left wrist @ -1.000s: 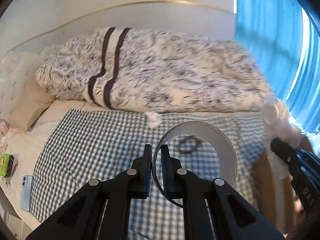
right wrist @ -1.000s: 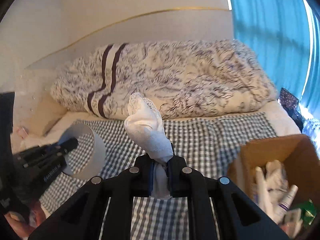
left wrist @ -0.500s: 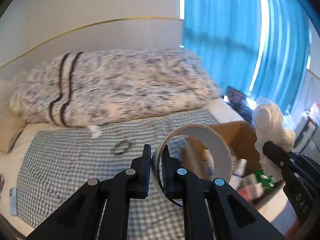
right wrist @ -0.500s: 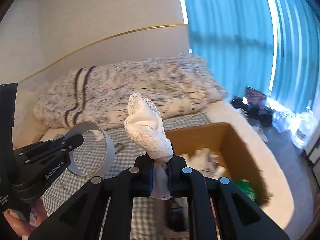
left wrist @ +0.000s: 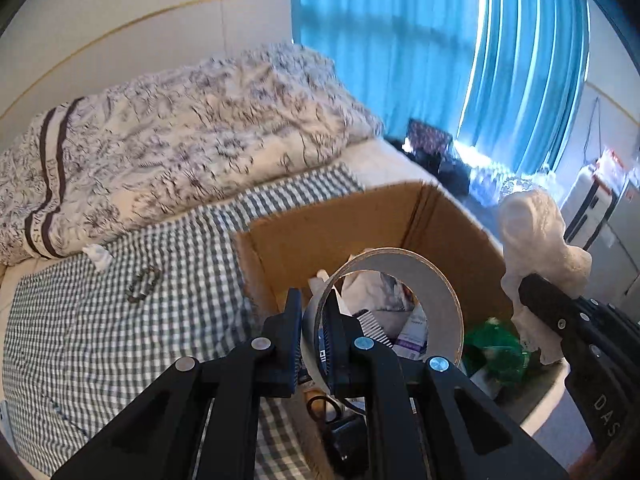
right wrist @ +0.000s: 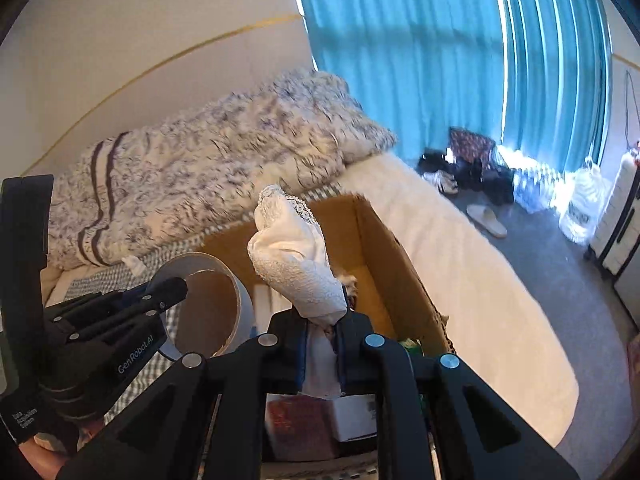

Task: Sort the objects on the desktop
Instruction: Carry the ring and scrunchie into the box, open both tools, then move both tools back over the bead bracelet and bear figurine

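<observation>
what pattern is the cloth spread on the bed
Grey-and-white gingham check on the cloth; it shows best in the left wrist view.

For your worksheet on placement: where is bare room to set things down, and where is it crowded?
Free: checked cloth between the patterned duvet and cardboard box, apart from a hair tie. Also the box's far floor. Crowded: the box's near end.

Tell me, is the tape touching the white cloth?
Apart. In the right wrist view the tape sits left of the cloth, with box cardboard showing plainly between them.
</observation>
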`<state>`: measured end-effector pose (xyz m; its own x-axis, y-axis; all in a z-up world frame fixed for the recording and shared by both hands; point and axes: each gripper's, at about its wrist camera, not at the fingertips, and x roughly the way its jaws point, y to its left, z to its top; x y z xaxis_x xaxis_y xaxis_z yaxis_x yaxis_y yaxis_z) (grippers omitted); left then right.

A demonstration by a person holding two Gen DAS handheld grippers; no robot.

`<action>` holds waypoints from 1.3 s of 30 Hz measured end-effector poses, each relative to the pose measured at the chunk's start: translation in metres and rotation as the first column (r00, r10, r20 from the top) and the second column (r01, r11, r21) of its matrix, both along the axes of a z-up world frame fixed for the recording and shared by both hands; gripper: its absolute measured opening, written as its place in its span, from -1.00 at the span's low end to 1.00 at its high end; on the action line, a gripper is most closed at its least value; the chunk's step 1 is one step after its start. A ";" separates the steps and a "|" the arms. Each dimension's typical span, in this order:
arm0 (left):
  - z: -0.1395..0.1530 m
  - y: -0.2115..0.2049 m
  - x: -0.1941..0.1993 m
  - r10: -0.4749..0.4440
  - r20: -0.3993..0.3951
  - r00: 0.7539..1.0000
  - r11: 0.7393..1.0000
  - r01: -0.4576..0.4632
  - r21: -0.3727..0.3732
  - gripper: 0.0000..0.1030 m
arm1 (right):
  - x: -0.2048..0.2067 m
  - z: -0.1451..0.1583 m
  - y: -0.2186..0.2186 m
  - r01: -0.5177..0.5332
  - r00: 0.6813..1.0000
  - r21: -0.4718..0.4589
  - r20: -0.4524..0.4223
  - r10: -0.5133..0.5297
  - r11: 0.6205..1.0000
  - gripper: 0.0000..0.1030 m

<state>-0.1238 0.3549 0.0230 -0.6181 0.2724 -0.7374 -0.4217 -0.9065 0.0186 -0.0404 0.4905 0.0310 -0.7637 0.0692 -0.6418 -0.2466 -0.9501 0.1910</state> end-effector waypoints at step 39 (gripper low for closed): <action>0.034 -0.268 -0.026 0.386 -0.053 0.921 0.922 -0.384 0.048 0.94 | -0.033 0.031 -0.199 -0.173 0.982 0.079 -0.059 0.178 0.982 0.48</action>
